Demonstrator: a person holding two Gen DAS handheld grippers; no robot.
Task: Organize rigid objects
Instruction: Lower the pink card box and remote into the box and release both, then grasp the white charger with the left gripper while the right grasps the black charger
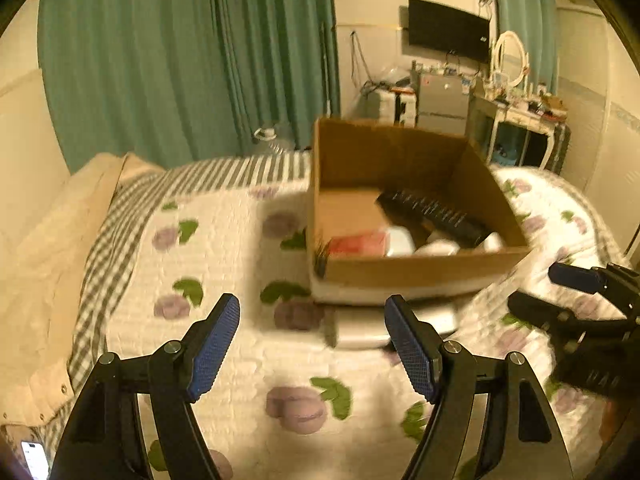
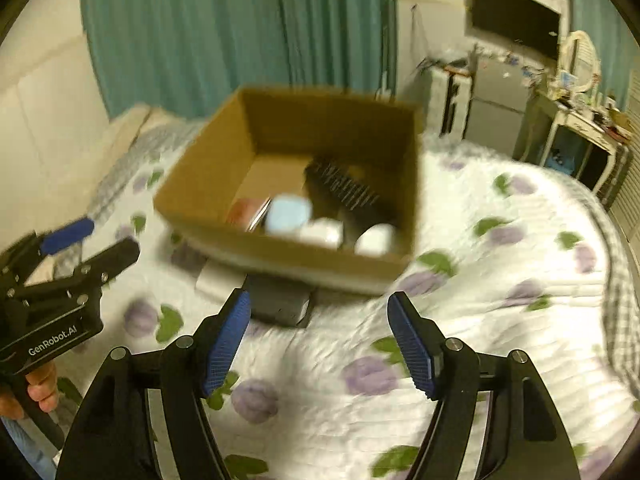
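Note:
An open cardboard box [image 1: 420,272] stands on the bed; it also shows in the right wrist view [image 2: 288,264]. Inside lie a black hairbrush [image 1: 436,212] [image 2: 344,190], a red packet [image 1: 356,245] [image 2: 244,208], a pale blue square item [image 2: 288,212] and white containers [image 1: 436,246] [image 2: 370,240]. A white flat object [image 1: 376,330] [image 2: 216,280] and a dark grey box [image 2: 280,304] lie on the quilt at the box's near side. My left gripper [image 1: 312,344] is open and empty in front of the box. My right gripper [image 2: 318,340] is open and empty, just before the dark grey box.
The bed has a white quilt with purple flowers [image 1: 248,360] and a grey striped blanket [image 1: 224,172]. Green curtains [image 1: 180,60] hang behind. A cluttered dresser with a mirror [image 1: 516,112], a small fridge [image 1: 444,100] and a wall TV [image 1: 448,28] stand at the far right.

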